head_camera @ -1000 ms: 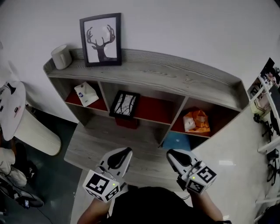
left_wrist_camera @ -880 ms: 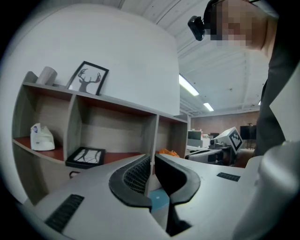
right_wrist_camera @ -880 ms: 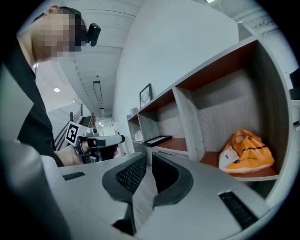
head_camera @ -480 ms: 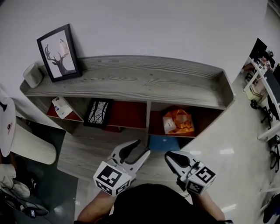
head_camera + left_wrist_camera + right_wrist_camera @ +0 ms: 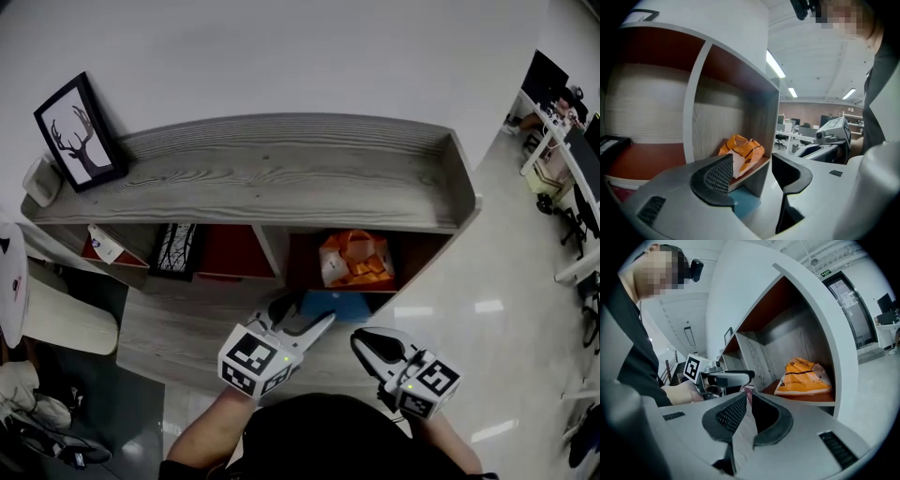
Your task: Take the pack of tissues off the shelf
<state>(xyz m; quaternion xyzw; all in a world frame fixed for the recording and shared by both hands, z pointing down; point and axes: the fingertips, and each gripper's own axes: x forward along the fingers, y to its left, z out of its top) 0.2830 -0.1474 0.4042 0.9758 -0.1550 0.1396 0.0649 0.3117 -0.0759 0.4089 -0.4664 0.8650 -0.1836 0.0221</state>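
One orange pack of tissues [image 5: 354,260] was seen lying in the right one of the three compartments of the shelf [image 5: 281,178], untouched. Two tongs were held near it. The left tongs [image 5: 305,315] had just been opened wide, with nothing grasped. The right tongs [image 5: 368,345] were clenched and empty. One deer picture [image 5: 80,131] was placed on the shelf top.

I read my right gripper [image 5: 747,401] with its fingers [image 5: 733,413] closed together, nothing between them. The orange tissue pack [image 5: 804,377] lies on the shelf's [image 5: 843,357] red-brown compartment floor, ahead and right. The left gripper [image 5: 747,377] hovers at left, hand-held.
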